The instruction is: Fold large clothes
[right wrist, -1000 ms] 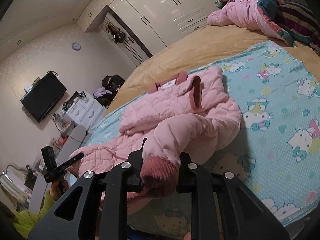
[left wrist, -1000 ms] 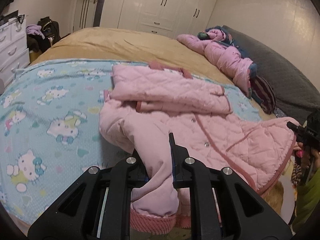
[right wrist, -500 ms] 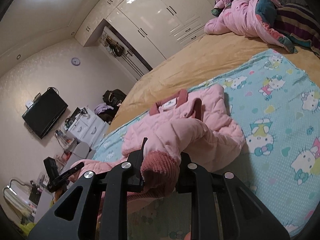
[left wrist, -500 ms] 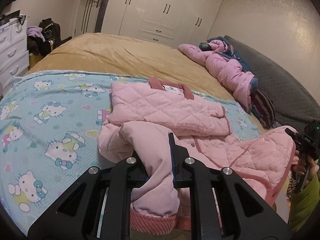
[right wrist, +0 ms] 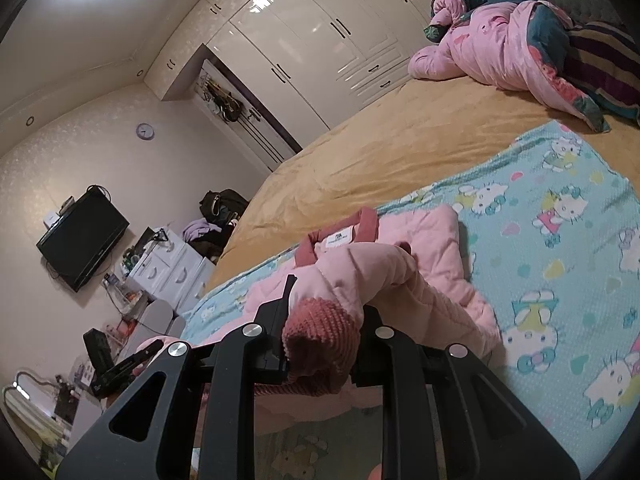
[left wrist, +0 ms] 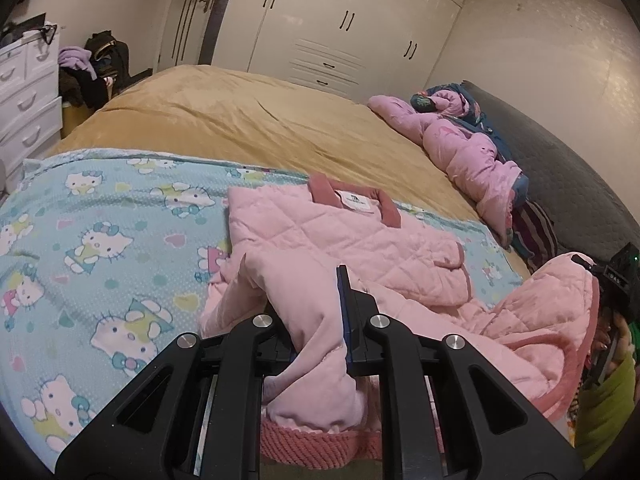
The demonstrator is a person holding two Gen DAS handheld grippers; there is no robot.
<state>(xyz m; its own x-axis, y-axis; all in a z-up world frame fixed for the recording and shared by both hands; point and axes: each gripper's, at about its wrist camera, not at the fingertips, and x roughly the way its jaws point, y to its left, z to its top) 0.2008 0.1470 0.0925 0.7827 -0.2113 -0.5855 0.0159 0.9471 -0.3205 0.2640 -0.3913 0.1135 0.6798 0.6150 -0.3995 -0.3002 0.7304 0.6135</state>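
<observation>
A pink quilted jacket (left wrist: pixel 360 240) with a dark pink collar lies on the cartoon-cat blanket (left wrist: pixel 100 240). One sleeve is folded across its chest. My left gripper (left wrist: pixel 312 320) is shut on a pale pink fold of the jacket, and a knit cuff (left wrist: pixel 312 436) hangs below its jaws. At that view's right edge, a lifted flap (left wrist: pixel 560 300) runs up to the other gripper (left wrist: pixel 616 280). In the right wrist view my right gripper (right wrist: pixel 324 320) is shut on the jacket's sleeve (right wrist: pixel 360 276) at its dark pink knit cuff (right wrist: pixel 320 336), held off the bed.
The tan bedspread (left wrist: pixel 240 120) covers the far half of the bed. A pink duvet and striped bedding (left wrist: pixel 472 152) lie heaped by the grey headboard (left wrist: pixel 560 160). White drawers (left wrist: pixel 24 92) and wardrobes (left wrist: pixel 340 32) line the walls. A wall television (right wrist: pixel 80 240) hangs at the left.
Both grippers have risen and moved forward over the bed, carrying their held parts of the jacket toward the collar. Neither grip changed.
</observation>
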